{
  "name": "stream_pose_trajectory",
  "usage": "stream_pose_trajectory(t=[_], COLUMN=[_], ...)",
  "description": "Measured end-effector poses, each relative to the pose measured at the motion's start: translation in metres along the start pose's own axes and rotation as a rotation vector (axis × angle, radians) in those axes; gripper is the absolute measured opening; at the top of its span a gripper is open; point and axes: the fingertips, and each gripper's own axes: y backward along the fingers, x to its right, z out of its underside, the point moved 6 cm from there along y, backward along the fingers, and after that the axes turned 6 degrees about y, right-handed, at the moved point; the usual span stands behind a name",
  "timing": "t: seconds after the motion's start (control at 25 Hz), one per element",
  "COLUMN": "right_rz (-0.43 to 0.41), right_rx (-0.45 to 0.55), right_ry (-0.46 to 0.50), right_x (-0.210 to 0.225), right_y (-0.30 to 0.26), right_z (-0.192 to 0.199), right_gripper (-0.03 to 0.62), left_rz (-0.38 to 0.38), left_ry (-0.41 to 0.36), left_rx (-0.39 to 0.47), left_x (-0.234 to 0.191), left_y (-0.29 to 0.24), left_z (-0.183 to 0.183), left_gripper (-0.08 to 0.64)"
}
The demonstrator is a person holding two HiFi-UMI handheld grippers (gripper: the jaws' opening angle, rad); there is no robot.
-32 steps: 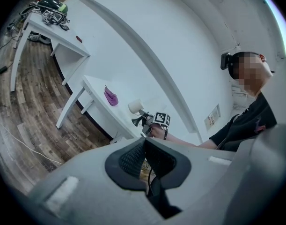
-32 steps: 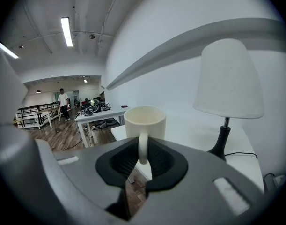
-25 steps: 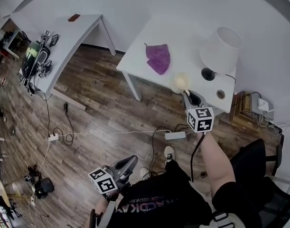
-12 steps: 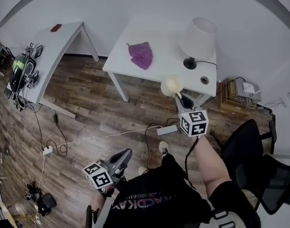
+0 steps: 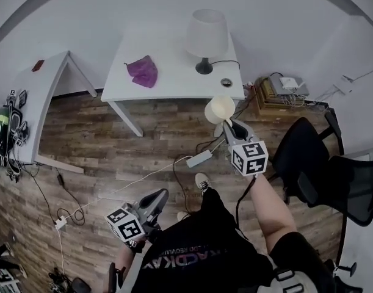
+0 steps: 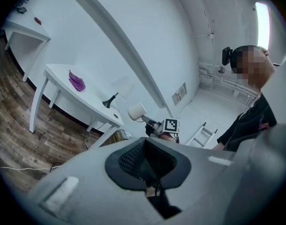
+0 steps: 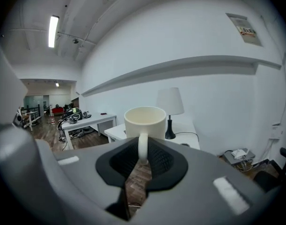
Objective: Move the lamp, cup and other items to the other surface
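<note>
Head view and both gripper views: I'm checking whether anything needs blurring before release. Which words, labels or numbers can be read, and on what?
Nothing here can be quoted as it reads.
Shirt print: a line of letters, upside down and blurred, not readable.
Wall poster: too small to read.
Marker cubes: black-and-white square patterns only, no letters or numbers.

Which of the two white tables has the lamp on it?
The middle table, which bears the lamp and a purple cloth. The left table holds a small reddish thing and dark gear, no lamp.
</note>
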Motion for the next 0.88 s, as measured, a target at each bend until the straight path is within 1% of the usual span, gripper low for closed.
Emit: stream_pose_trajectory(t=[0.28,0.52,0.72,0.88], right_rz=[0.184,0.328,0.43,0.502], right_rx=[-0.046,-0.078,-0.071,-0.072], right_ry=[-0.077,-0.132,-0.162,-0.193], right_x=[0.028,0.059,0.099,0.145], right_y=[0.077,0.14,0.182,0.219], right_z=[0.036,0.06,0.072,0.088], right_gripper=[0.049,0.05,0.049,0.049], left_rz=[0.087,0.177,0.227,0.255], left_ry=[0.022,0.031,0.028,0.016], left_rx=[-0.128,-0.218,-0.274,-0.328], left_x=[0.008,0.023,0.035,0.054], left_y=[-0.01,-0.04,-0.077,-0.117], left_z=[0.025,0.041,0.049,0.063], left_gripper=[0.003,0.003,0.003,0.003])
